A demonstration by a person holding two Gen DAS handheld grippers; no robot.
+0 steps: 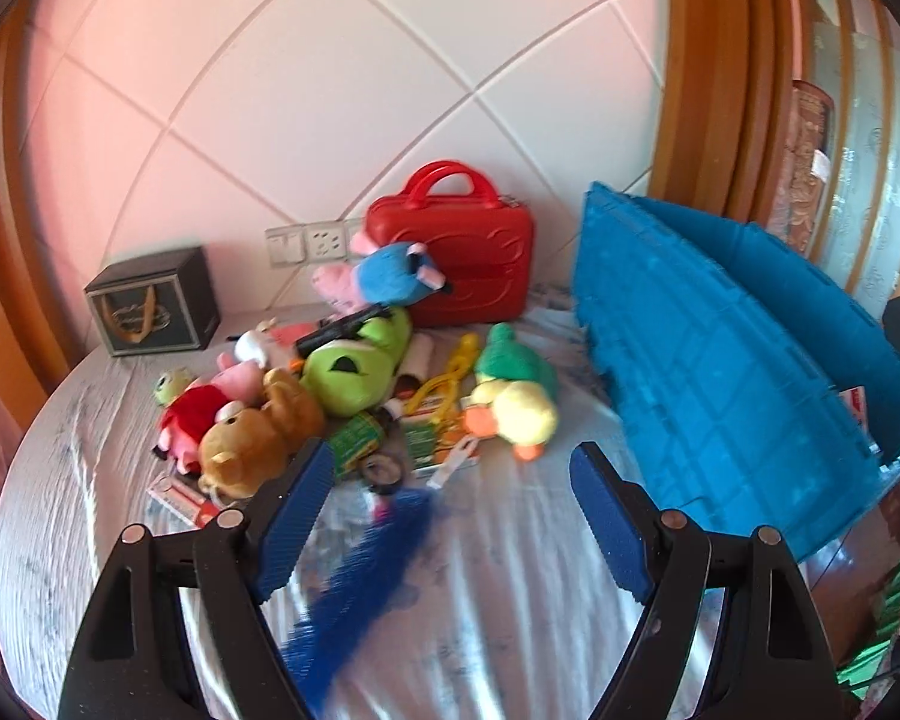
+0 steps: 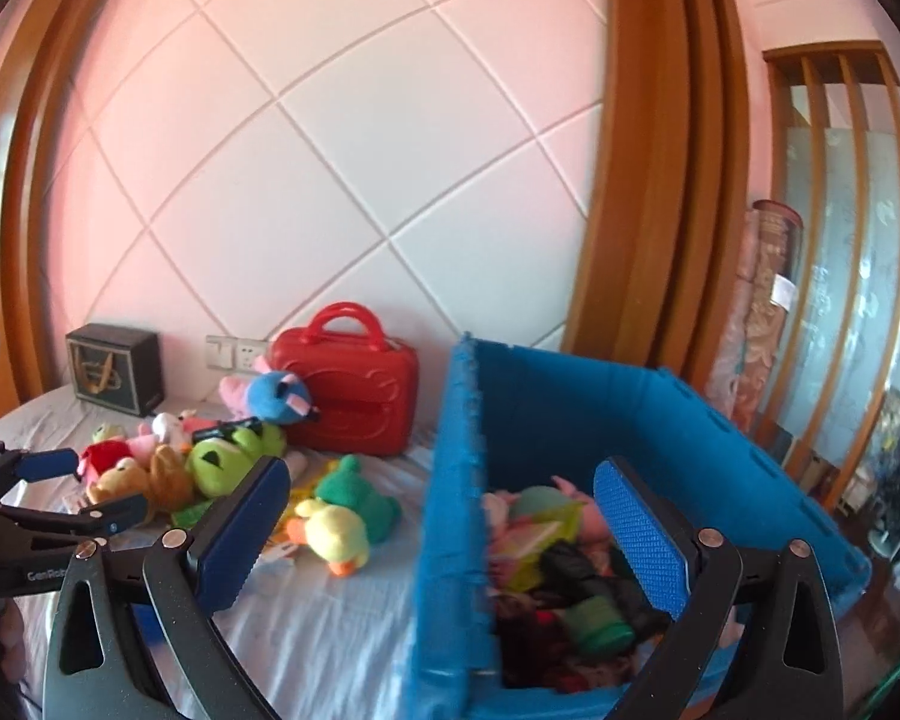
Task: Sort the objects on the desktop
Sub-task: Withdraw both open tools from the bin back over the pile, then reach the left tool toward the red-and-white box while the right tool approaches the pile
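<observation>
Plush toys heaped mid-table on pale cloth: brown bear plush (image 1: 252,438), lime-green frog plush (image 1: 354,369), yellow duck plush (image 1: 519,417) nearest blue plastic crate (image 2: 720,450). Small items under heap blurred, hard to name. Left gripper (image 1: 453,510) wide, nothing between pads; blue smear below it unreadable. Right gripper (image 2: 444,534) spread wide over crate's near wall, empty. Crate contents smeared: pink, green, black. Red plastic carry case (image 1: 456,246) upright at wall.

You had a heap of plush toys (image 1: 306,384) lying centre-left of the frame, a yellow duck (image 1: 519,414) beside it, and the blue crate (image 2: 570,480), lower right, partly filled.
</observation>
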